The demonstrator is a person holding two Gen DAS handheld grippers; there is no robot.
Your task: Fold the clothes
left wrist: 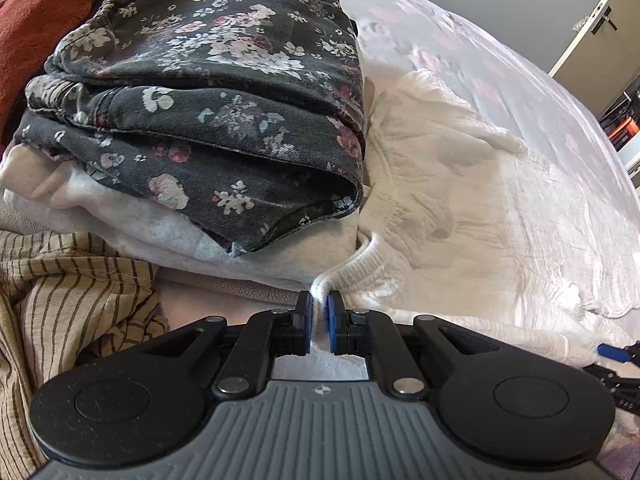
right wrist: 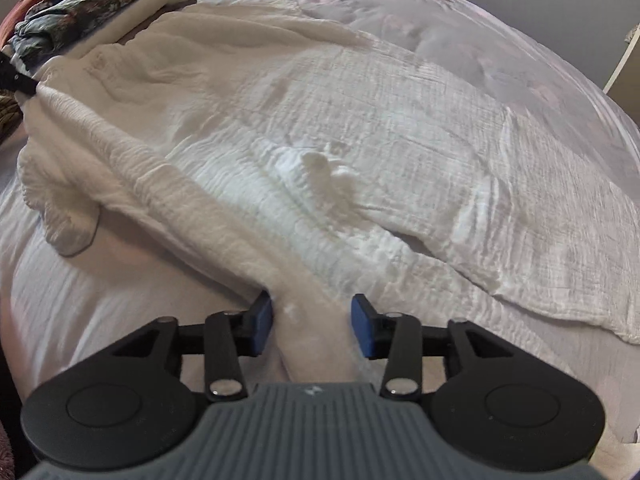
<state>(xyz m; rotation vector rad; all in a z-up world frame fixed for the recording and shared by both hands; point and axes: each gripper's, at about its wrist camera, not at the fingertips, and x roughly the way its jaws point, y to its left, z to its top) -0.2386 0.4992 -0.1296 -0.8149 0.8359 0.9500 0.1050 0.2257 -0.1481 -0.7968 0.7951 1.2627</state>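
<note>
1. The white garment is crinkled, matt gauze cloth with a ribbed cuff.
2. The floral trousers are soft, dark printed cloth, faded and matt.
3. The striped shirt is thin, wrinkled woven cloth.
4. The bedsheet looks smooth and matt.
5. The left claw and right claw are matt black plastic with blue rubbery pads and shiny metal rivets.

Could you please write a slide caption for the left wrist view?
Left gripper pinches the white garment's ribbed edge beside a folded floral garment.
</note>
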